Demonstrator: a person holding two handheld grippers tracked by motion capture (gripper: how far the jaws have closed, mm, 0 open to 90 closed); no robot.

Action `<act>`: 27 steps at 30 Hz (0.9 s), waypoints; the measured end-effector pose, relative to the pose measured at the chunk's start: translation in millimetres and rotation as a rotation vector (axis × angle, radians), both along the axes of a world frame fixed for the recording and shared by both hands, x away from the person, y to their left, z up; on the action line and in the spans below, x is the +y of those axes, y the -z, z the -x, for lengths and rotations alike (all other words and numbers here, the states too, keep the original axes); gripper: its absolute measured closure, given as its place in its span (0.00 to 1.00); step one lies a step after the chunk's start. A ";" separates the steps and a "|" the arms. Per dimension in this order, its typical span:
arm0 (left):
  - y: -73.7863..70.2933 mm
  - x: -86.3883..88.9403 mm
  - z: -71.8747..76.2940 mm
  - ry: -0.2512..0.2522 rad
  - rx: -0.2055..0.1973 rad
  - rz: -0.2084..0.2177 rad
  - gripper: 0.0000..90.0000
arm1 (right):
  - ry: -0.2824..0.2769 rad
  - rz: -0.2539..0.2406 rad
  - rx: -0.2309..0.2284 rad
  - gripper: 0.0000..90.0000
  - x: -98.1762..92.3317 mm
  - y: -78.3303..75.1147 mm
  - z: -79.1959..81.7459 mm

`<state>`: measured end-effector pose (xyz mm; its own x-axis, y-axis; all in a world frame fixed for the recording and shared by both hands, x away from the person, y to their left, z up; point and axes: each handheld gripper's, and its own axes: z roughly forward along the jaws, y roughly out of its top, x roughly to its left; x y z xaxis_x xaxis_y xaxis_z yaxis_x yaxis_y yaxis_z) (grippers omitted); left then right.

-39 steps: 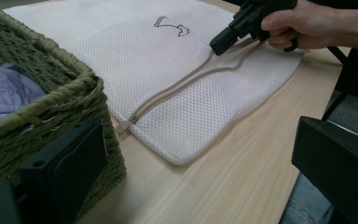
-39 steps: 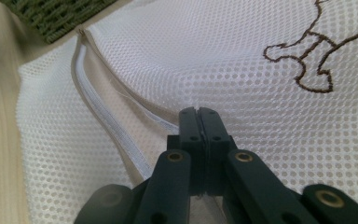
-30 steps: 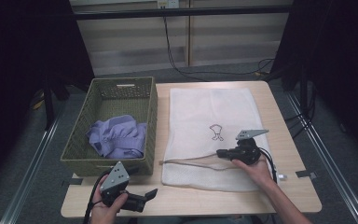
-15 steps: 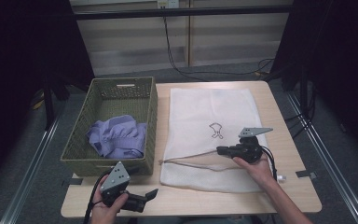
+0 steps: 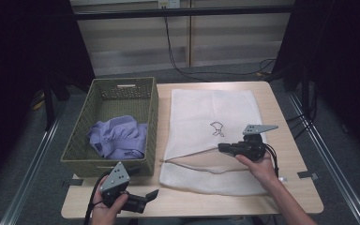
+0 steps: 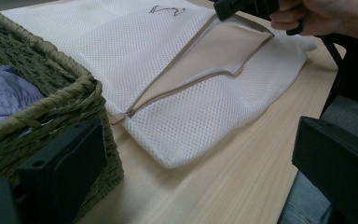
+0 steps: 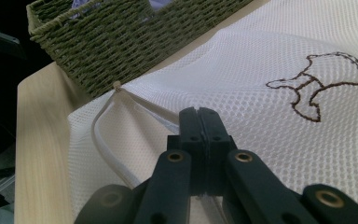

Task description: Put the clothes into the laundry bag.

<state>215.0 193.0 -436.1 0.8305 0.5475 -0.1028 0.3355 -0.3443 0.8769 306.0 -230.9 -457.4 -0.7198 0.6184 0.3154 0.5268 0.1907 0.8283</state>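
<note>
White mesh bag [image 5: 206,112] — green basket [image 5: 104,159]

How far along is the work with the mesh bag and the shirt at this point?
Done: the mesh bag lies flat and its zipper is largely open. In hand: the right gripper is shut on the upper flap at the opening, lifting it; the left gripper waits open at the table's near edge. Left, by the look of it: the shirt sits in the basket, not yet bagged.

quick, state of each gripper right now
left gripper: open, holding nothing
right gripper: shut on the upper edge of the mesh bag opening
</note>
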 end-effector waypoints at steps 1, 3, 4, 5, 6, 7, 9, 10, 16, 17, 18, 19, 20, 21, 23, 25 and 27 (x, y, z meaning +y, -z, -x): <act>-0.1 -0.8 0.4 -0.003 -0.001 0.003 0.03 | -0.003 0.003 -0.006 1.00 -0.6 -1.3 -0.6; -0.2 -0.9 0.6 -0.003 -0.001 0.001 0.03 | 0.001 -0.009 -0.005 1.00 -1.6 -4.0 -1.3; -0.1 -0.9 0.7 -0.003 0.001 0.001 0.03 | 0.002 -0.016 -0.011 1.00 -2.8 -6.7 -2.5; 0.0 -0.9 0.7 -0.003 0.002 0.003 0.03 | 0.002 -0.016 -0.011 1.00 -2.8 -6.7 -2.5; 0.1 -0.6 0.3 -0.002 0.002 0.003 0.03 | 0.005 -0.027 -0.014 1.00 -4.1 -9.8 -3.5; 0.1 -0.3 0.2 -0.002 0.001 0.002 0.03 | 0.005 -0.027 -0.014 1.00 -4.1 -9.8 -3.5; 0.0 -0.1 0.5 -0.001 0.001 0.001 0.03 | 0.007 -0.035 -0.022 1.00 -4.9 -12.9 -4.4; 0.1 -0.1 0.8 -0.002 0.001 0.002 0.03 | 0.011 -0.043 -0.027 1.00 -5.4 -15.3 -5.2; 0.2 -0.8 0.9 0.000 0.004 0.005 0.03 | 0.011 -0.060 -0.038 1.00 -4.9 -19.7 -7.0; 0.2 -1.0 1.3 0.000 0.006 0.004 0.03 | 0.011 -0.060 -0.038 1.00 -4.9 -19.7 -7.0; 0.2 -1.2 1.5 0.001 0.006 0.003 0.03 | 0.011 -0.064 -0.040 1.00 -4.6 -20.4 -7.2; 0.0 -1.3 1.6 0.000 0.004 -0.001 0.03 | 0.010 -0.064 -0.042 1.00 -4.6 -21.2 -7.4; -0.2 -0.9 1.4 0.001 0.001 -0.004 0.03 | 0.011 -0.069 -0.045 1.00 -4.3 -22.0 -7.9; -0.2 -0.5 1.2 0.003 0.000 -0.002 0.03 | 0.011 -0.077 -0.050 1.00 -4.4 -24.0 -8.6; -0.3 -0.3 1.6 -0.007 -0.003 0.002 0.03 | 0.012 -0.081 -0.051 1.00 -4.5 -25.3 -9.0; -0.3 0.1 1.8 -0.006 -0.002 0.009 0.03 | 0.012 -0.091 -0.056 1.00 -4.4 -27.4 -9.7; -0.5 0.2 1.8 -0.005 -0.003 0.009 0.03 | 0.014 -0.096 -0.055 1.00 -4.1 -29.7 -10.1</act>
